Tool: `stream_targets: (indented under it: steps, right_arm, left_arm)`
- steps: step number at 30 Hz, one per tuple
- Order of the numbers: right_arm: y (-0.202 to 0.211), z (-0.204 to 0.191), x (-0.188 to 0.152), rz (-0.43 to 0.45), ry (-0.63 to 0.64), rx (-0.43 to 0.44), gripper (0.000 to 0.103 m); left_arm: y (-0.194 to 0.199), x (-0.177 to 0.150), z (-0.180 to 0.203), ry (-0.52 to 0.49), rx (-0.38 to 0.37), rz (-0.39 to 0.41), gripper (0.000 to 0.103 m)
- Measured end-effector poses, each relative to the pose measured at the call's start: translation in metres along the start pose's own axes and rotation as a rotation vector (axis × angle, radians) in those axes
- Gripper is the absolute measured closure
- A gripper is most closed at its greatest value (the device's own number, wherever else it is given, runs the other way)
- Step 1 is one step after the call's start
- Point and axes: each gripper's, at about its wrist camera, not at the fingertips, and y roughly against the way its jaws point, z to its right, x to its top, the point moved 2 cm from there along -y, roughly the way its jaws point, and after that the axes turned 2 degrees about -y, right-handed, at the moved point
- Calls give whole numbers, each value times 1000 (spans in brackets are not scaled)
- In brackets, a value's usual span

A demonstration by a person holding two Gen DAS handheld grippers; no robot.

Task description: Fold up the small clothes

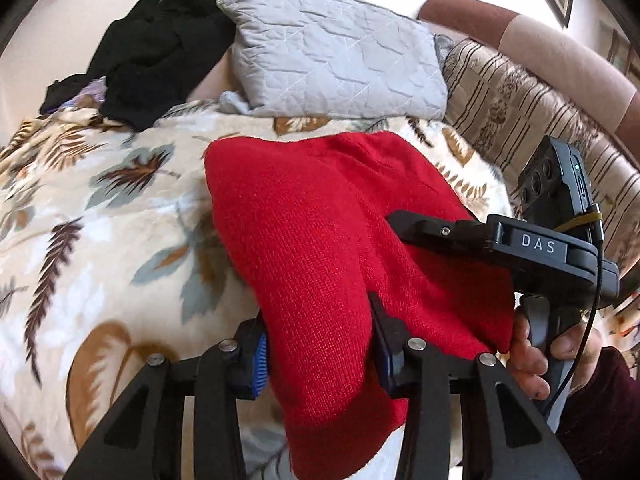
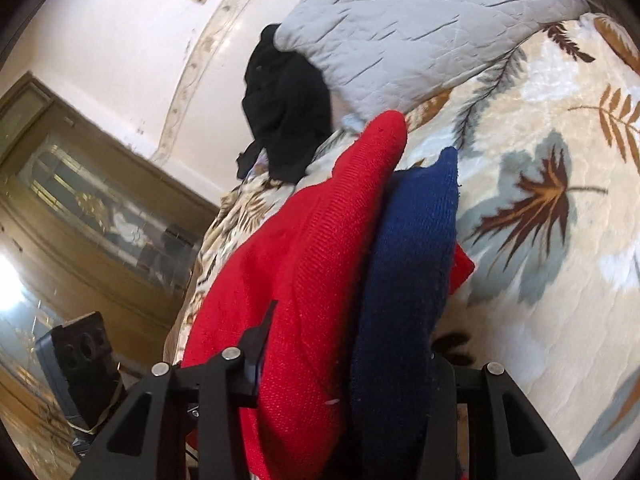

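A red knitted garment (image 1: 316, 248) lies folded over on the leaf-patterned bed blanket (image 1: 100, 208). My left gripper (image 1: 320, 344) is shut on its near edge, cloth bulging between the fingers. The right gripper (image 1: 404, 224) reaches in from the right, its tip against the red cloth. In the right wrist view the right gripper (image 2: 344, 360) is shut on a stack of the red garment (image 2: 304, 264) and a dark blue knitted layer (image 2: 412, 256), held up off the blanket (image 2: 560, 240). The right finger is hidden by the blue cloth.
A grey quilted pillow (image 1: 336, 48) lies at the head of the bed, with a black clothes heap (image 1: 160, 48) to its left. A striped cushion (image 1: 520, 112) and headboard (image 1: 560, 48) stand at right. A wooden glazed door (image 2: 80, 208) is beside the bed.
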Motion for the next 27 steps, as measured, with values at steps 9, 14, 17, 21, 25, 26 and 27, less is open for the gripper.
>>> stream_targets:
  steps: [9,14,17,21,25,26,27]
  right_arm:
    - [-15,23,-40,-91,-42,-92,51]
    - [-2,21,-38,-73,-54,-134,47]
    - [9,20,-39,-51,-42,-173,47]
    - [26,13,-36,-17,-13,-217,47]
    - [45,8,-33,51,17,-250,47]
    - [51,5,-31,73,32,-252,47]
    - [55,2,-30,96,44,-248,47]
  left_arm:
    - [-17,-40,17,-106,184,-57,51]
    - [-13,-41,20,-139,223,-44,48]
    - [-9,-41,24,-150,233,-35,47]
    - [-6,-41,28,-174,258,-26,46]
    - [-3,-41,28,-188,270,-15,46]
    - [-2,-40,28,-188,272,-11,46]
    - [-1,-40,28,-189,276,-8,46]
